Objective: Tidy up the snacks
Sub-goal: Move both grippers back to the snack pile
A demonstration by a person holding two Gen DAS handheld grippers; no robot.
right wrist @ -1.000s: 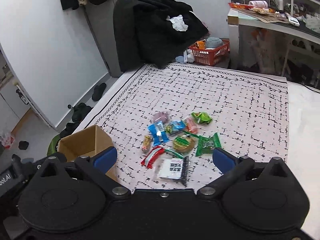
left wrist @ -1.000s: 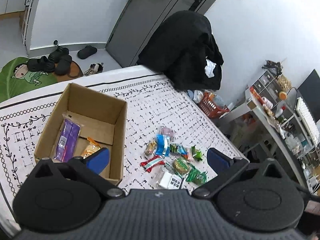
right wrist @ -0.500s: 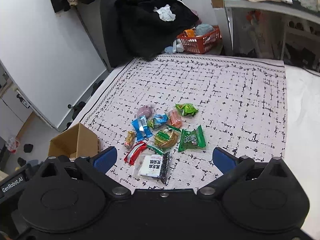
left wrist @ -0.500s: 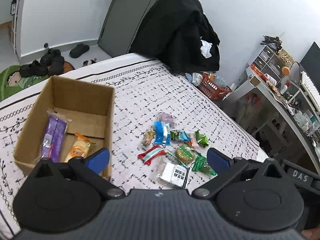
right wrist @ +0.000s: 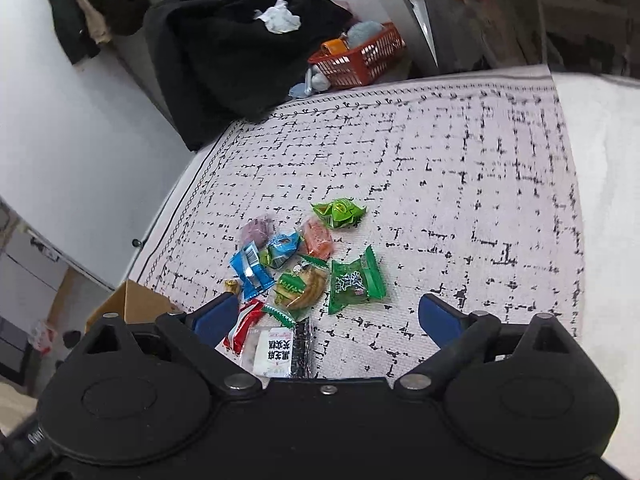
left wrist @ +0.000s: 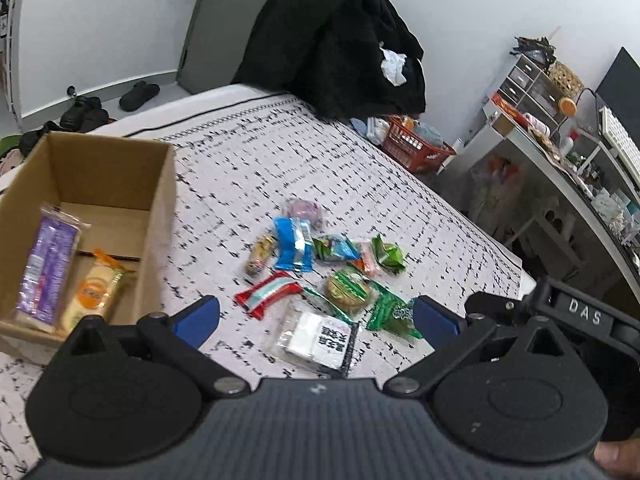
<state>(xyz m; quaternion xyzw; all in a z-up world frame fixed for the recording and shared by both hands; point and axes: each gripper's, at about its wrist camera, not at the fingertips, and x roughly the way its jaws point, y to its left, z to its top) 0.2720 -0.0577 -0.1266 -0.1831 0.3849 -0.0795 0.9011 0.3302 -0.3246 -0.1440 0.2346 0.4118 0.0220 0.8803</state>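
A heap of wrapped snacks lies on the patterned cloth: a blue packet (left wrist: 293,245), a red packet (left wrist: 267,293), a white-and-black packet (left wrist: 316,338) and a green packet (right wrist: 354,281). A cardboard box (left wrist: 160,200) on the left holds a purple bar (left wrist: 46,266) and an orange-yellow packet (left wrist: 90,294). My left gripper (left wrist: 316,316) is open above the white-and-black packet, holding nothing. My right gripper (right wrist: 326,316) is open over the near side of the heap, with the same white-and-black packet (right wrist: 276,354) between its blue fingers (right wrist: 212,314).
A black garment (left wrist: 340,40) hangs over a chair beyond the far edge. A red basket (right wrist: 360,58) sits on the floor beside it. A cluttered desk (left wrist: 560,148) stands to the right. Shoes (left wrist: 138,94) lie on the floor at the left.
Both grippers have moved in closer to the snack heap and lower. The box has slid toward the left edge of the left wrist view. Both stay open.
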